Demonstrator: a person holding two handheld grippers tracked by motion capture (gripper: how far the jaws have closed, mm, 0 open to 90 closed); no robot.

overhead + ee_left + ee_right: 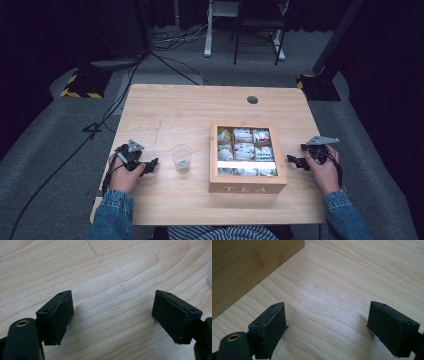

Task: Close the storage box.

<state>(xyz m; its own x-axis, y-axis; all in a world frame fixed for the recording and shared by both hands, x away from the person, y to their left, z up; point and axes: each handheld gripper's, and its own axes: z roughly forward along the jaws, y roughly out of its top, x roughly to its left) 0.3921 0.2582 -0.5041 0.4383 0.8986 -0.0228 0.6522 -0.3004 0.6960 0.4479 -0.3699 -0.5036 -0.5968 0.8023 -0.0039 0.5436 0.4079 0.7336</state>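
Note:
A wooden tea box (247, 186) marked TEA stands on the table (165, 110), its glass lid down over several compartments of tea bags. Left of it stands a clear plastic cup (182, 158). My left gripper (151, 164) rests on the table left of the cup, held by a hand, its jaws open with bare wood between them (112, 315). My right gripper (293, 161) sits just right of the box, jaws open over bare wood (327, 327). The box's side wall (249, 270) fills the upper left of the right gripper view.
A round cable hole (252, 99) lies near the table's far edge. Cables, a striped stand base (82, 85) and chair legs are on the floor behind. The cup's rim (210, 281) shows at the right edge of the left gripper view.

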